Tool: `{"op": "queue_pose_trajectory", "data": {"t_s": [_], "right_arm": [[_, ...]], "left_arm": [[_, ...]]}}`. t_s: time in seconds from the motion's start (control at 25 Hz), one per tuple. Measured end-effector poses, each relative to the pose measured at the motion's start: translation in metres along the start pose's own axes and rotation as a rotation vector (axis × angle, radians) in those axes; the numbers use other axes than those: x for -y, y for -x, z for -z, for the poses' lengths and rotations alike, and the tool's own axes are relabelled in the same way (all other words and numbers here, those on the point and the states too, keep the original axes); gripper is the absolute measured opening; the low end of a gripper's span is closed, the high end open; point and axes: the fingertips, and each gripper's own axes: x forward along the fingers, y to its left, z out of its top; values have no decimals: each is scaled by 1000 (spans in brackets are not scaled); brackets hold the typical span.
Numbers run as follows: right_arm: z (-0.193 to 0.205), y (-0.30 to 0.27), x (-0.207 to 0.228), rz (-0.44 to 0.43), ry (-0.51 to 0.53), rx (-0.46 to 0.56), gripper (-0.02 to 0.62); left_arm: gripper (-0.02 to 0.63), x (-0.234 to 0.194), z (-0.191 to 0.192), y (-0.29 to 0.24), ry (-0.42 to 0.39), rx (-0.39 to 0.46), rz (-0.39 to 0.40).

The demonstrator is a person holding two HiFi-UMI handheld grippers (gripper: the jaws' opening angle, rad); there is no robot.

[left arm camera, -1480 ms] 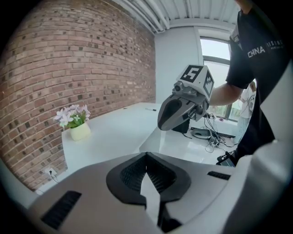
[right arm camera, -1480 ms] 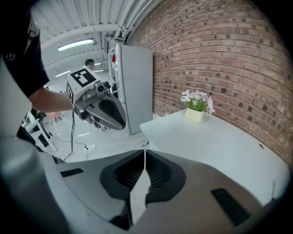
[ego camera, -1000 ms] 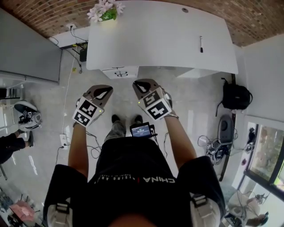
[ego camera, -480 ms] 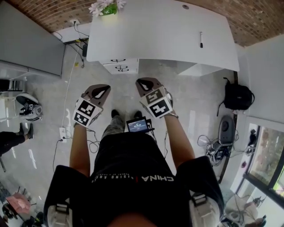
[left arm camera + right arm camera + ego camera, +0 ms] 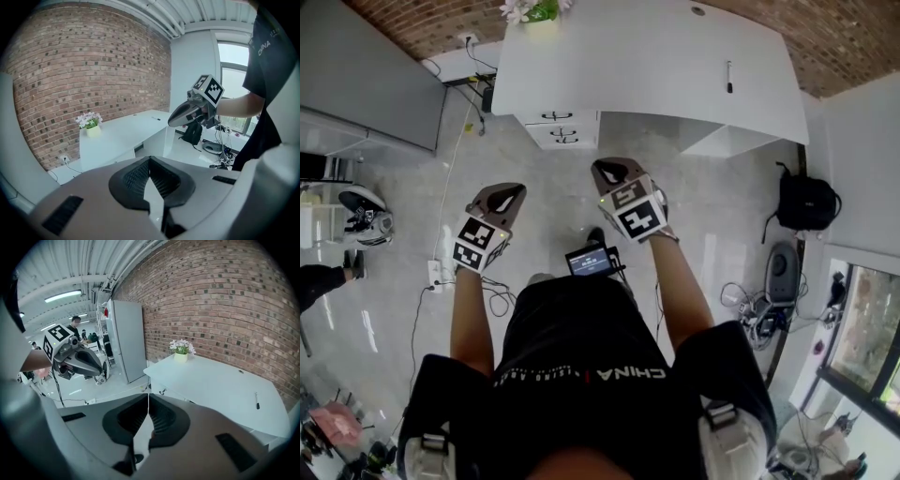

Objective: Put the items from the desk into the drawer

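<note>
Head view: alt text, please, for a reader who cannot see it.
A person stands back from a white desk, holding the left tongs and right tongs out in front, both shut and empty. A black pen and a pot of pale flowers sit on the desk; the white drawer unit beneath looks closed.

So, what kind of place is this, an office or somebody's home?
Most likely an office or lab workroom, not a home. A plain white desk with a drawer unit stands against a bare brick wall, a tall grey cabinet stands nearby, and cables lie on the floor.
</note>
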Motion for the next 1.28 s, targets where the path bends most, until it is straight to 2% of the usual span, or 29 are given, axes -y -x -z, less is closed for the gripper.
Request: {"op": "queue_pose_trajectory", "data": {"t_s": [0.16, 0.28, 0.64, 0.92, 1.12, 1.28], "right_arm": [[7, 17, -23, 23, -40, 11, 17], [13, 28, -51, 48, -61, 32, 15], [55, 65, -169, 104, -54, 41, 17], [97, 108, -256, 147, -57, 17, 15], [122, 138, -291, 154, -82, 17, 17], [136, 159, -297, 168, -68, 7, 15]], "left_arm": [[12, 15, 6, 22, -25, 28, 11], [12, 34, 26, 46, -49, 37, 28], [12, 94, 101, 141, -56, 67, 44], [12, 143, 136, 206, -66, 91, 71], [12, 169, 155, 225, -48, 93, 89], [12, 190, 155, 227, -46, 106, 93]]}}
